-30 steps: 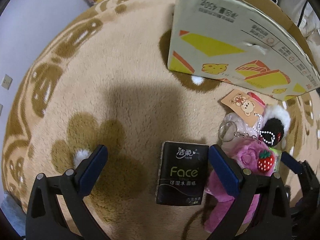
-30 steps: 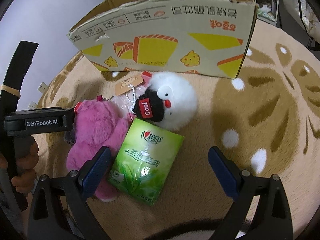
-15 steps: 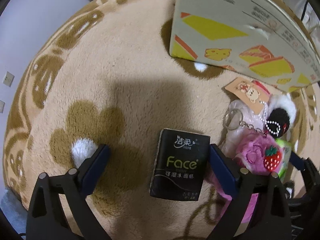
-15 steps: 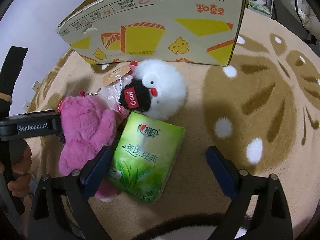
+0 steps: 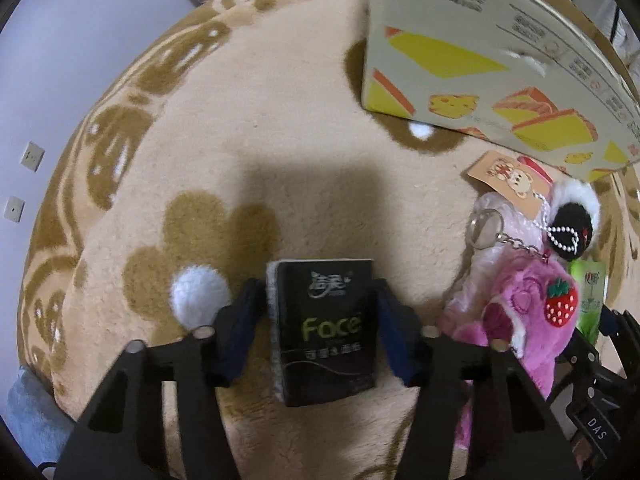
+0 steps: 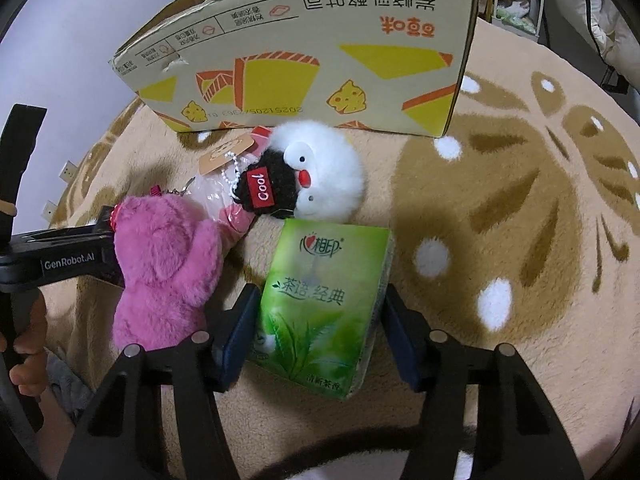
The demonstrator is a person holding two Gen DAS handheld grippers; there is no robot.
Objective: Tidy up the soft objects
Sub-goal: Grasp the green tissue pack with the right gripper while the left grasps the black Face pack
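My left gripper (image 5: 320, 322) is shut on a black "Face" tissue pack (image 5: 326, 330), its blue pads against both sides, on the plush rug. My right gripper (image 6: 318, 320) is shut on a green tissue pack (image 6: 320, 300), which also shows at the far right of the left wrist view (image 5: 587, 300). A pink plush bear (image 6: 164, 276) with a strawberry patch (image 5: 562, 306) lies between the two packs. A white fluffy plush with a black "Cool" hat (image 6: 312, 176) lies beyond the green pack, by a cardboard box (image 6: 320, 52).
The open cardboard box (image 5: 492, 52) stands on the tan patterned rug (image 5: 248, 140) at the far side. A keyring, bead chain and paper tag (image 5: 508, 174) lie by the plushes. The left gripper's body (image 6: 60, 260) and a hand show at the right view's left edge.
Both grippers have closed from wide open onto their tissue packs. Both have also moved forward over the packs.
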